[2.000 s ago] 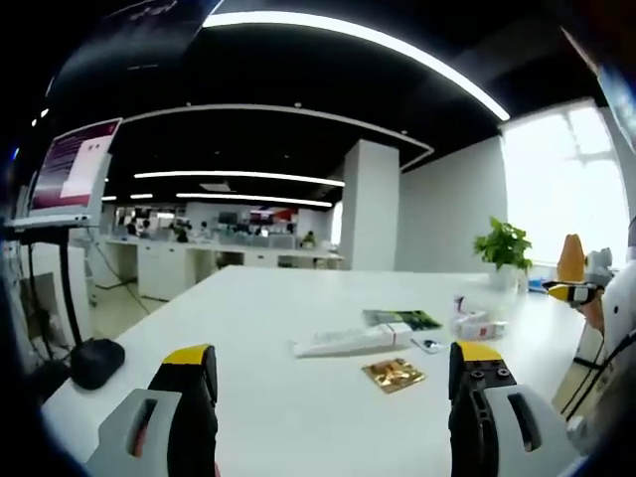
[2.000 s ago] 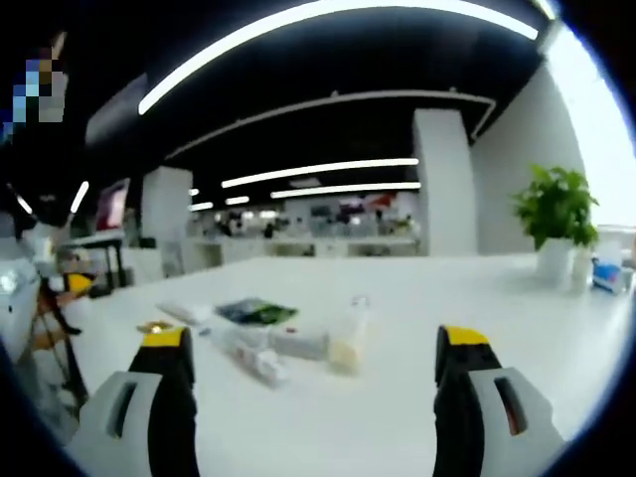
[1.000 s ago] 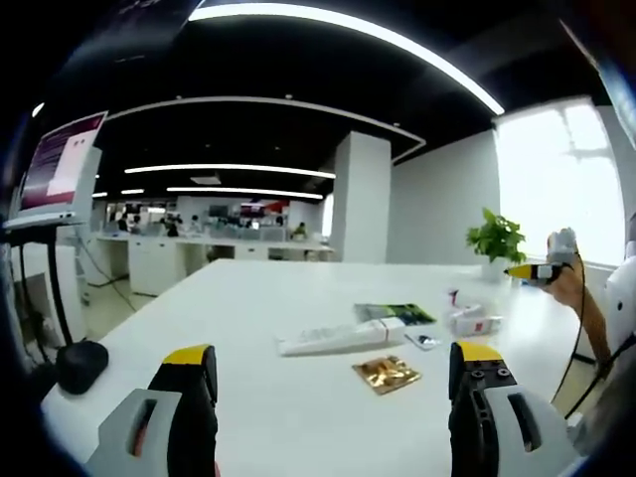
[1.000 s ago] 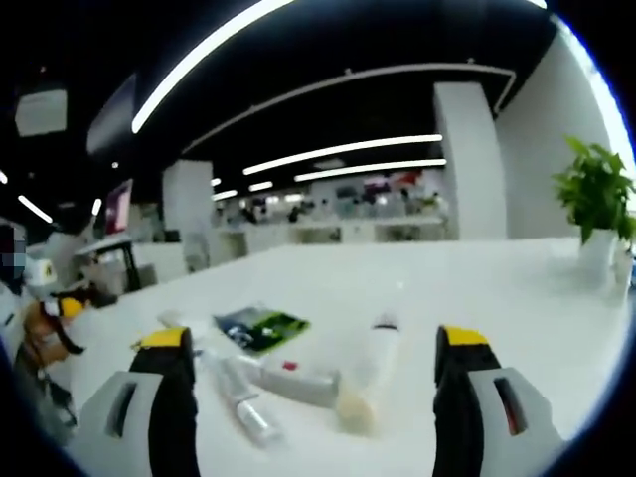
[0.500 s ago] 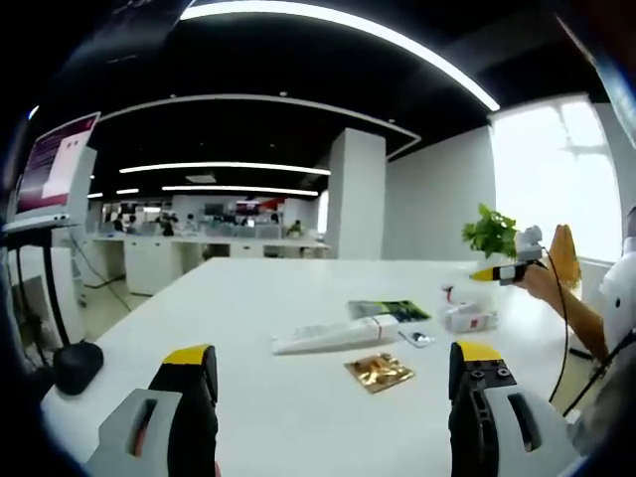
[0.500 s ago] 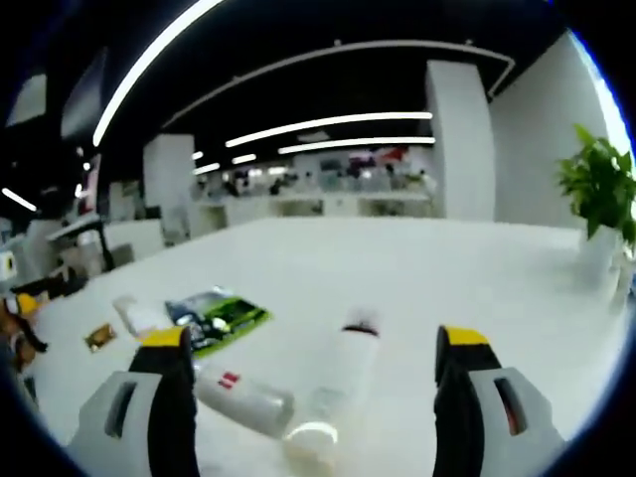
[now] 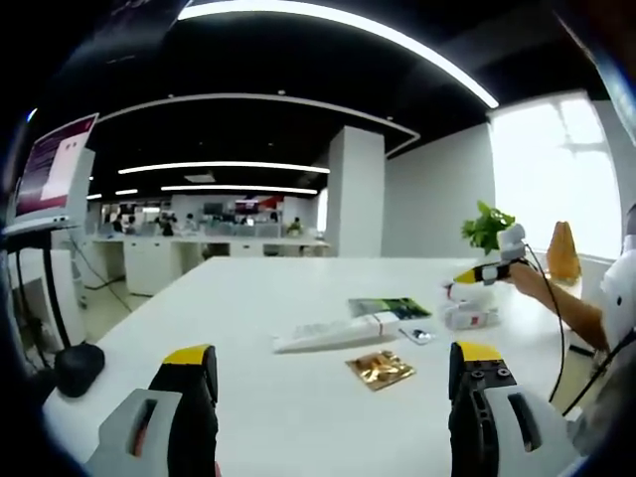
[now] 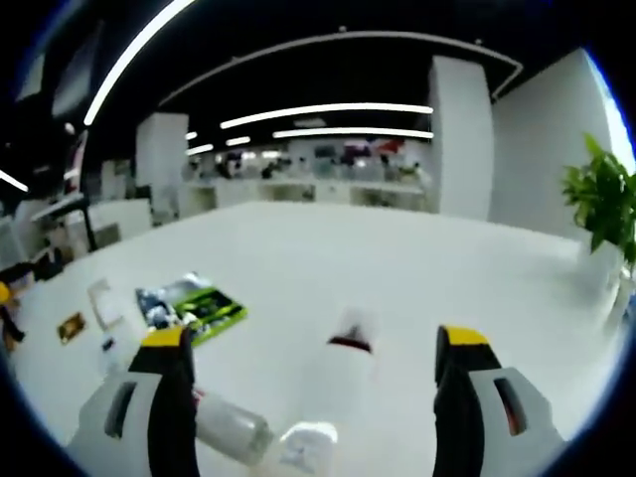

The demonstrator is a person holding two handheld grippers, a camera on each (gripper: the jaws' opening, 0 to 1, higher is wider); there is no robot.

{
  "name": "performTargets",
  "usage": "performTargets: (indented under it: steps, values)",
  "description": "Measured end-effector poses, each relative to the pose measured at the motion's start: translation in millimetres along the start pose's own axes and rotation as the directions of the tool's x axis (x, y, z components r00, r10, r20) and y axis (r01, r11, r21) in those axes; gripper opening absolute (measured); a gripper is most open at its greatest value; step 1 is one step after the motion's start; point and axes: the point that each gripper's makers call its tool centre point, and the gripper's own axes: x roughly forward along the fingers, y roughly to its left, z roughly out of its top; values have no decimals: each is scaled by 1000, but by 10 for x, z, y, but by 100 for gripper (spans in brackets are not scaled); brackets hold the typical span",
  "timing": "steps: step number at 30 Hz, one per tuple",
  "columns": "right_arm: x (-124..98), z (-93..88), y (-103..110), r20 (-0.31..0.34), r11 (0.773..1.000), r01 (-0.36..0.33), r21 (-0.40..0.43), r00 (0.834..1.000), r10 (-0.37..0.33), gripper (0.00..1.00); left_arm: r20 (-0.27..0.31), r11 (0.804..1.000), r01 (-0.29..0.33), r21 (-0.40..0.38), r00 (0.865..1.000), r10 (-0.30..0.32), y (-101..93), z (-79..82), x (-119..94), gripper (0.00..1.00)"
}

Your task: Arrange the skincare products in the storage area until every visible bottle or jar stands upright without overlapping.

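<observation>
On the white tabletop point(image 8: 328, 248), going left to right in the right gripper view, lie a green sachet point(image 8: 194, 301), a clear bottle point(image 8: 231, 429) on its side, and a white bottle point(image 8: 333, 383) also lying down, cap end away. The right gripper point(image 8: 311, 393) hangs over that white bottle, fingers apart and holding nothing. The bottle looks light, smooth, likely slippery; gripping across its mid-body seems safest. The left gripper point(image 7: 333, 393) waits with fingers spread, well apart from the products.

White bottle point(image 8: 333, 383) motion-blurred, base cut off by frame edge; second tube point(image 8: 231, 429) partly hidden.
</observation>
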Motion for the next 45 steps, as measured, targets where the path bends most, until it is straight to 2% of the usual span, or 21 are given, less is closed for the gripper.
performTargets:
  steps: [8,12,16,19,24,30,34,38,41,42,45]
  values:
    - [111,-69,-36,-41,1000,-4,-11,999,4,100,4,1000,-14,-2,1000,14,65,13,-43,99]
    - [210,-100,-17,-69,996,-47,76,996,52,100,7,1000,-15,-2,1000,15,74,19,-52,99]
    - [261,-166,-16,-136,996,-51,72,989,61,93,2,1000,-16,0,1000,16,63,1,-71,99]
    - [344,-159,-42,-149,995,-71,70,985,81,95,1,1000,-16,-1,1000,16,62,-5,-83,99]
    - [423,-250,-129,-252,997,-67,27,965,72,88,22,1000,-14,-12,1000,15,76,32,-113,99]
    - [489,-295,-166,-293,996,-76,50,952,88,84,14,999,-29,-15,999,29,121,1,-120,99]
    - [479,-344,-167,-327,997,-77,16,942,78,77,9,999,-35,-18,999,35,138,-23,-119,99]
    - [491,-403,-147,-362,995,-88,36,927,95,73,11,999,-26,-20,1000,27,105,-34,-113,99]
    - [479,-452,-131,-389,993,-99,72,913,119,67,10,1000,-19,-21,1000,19,87,-44,-108,99]
    - [487,-477,-141,-411,991,-105,78,902,128,65,9,1000,-19,-20,1000,19,87,-49,-102,99]
    - [510,-523,-168,-453,993,-99,66,884,118,62,12,999,-19,-27,1000,20,95,-50,-92,99]
